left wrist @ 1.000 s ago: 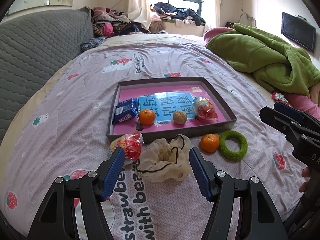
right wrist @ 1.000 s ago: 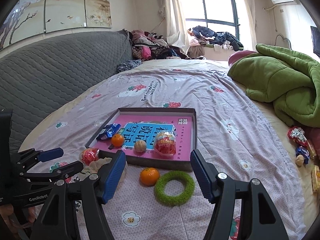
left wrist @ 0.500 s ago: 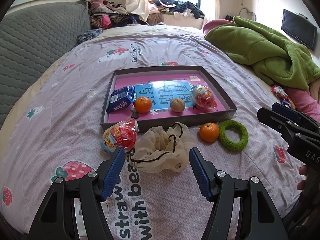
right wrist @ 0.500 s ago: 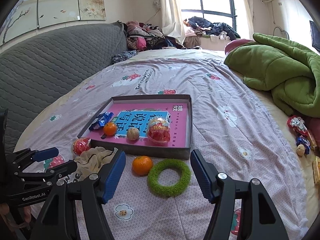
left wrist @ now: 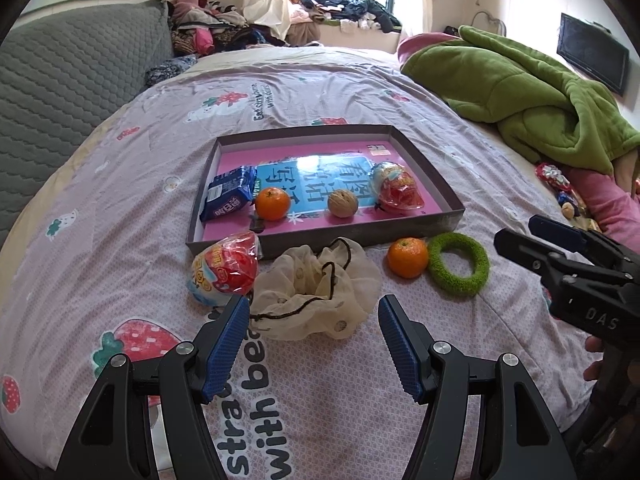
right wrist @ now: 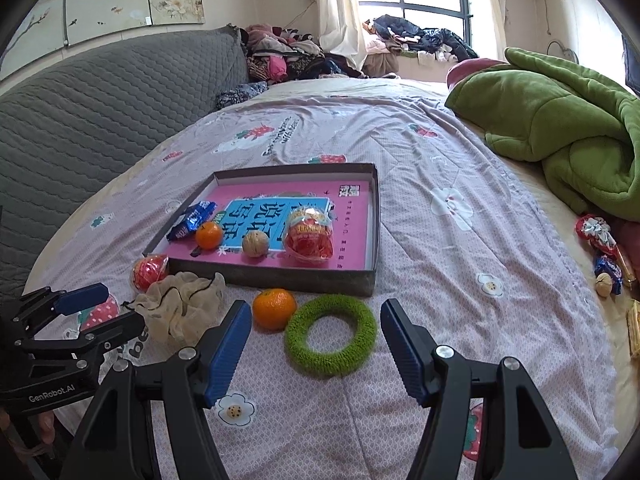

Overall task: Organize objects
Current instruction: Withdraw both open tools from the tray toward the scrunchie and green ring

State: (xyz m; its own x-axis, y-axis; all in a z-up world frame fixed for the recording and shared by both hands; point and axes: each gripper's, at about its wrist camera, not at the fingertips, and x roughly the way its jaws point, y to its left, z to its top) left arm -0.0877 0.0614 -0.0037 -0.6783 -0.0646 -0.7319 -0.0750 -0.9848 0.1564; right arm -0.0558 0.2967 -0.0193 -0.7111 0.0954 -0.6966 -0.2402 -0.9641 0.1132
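A shallow grey box (left wrist: 448,196) (right wrist: 372,272) with a pink floor lies on the bed. In it are a blue snack pack (left wrist: 228,198), an orange (left wrist: 273,203), a walnut (left wrist: 342,203) and a red snack ball (left wrist: 396,188). In front of it lie a second red snack ball (left wrist: 224,270), a beige mesh pouch (left wrist: 316,292) (right wrist: 180,308), an orange (left wrist: 408,257) (right wrist: 274,308) and a green fuzzy ring (left wrist: 458,264) (right wrist: 331,334). My left gripper (left wrist: 314,344) is open, just short of the pouch. My right gripper (right wrist: 316,354) is open, just short of the green ring.
A green blanket (left wrist: 520,92) is heaped at the right. Wrapped candies and a walnut (right wrist: 604,264) lie by the right edge. A grey quilted headboard (left wrist: 60,80) runs along the left. Clothes (left wrist: 224,32) are piled at the far end by the window.
Both grippers have moved forward and lower toward the objects in front of the box. Their jaws stay open. No object has moved.
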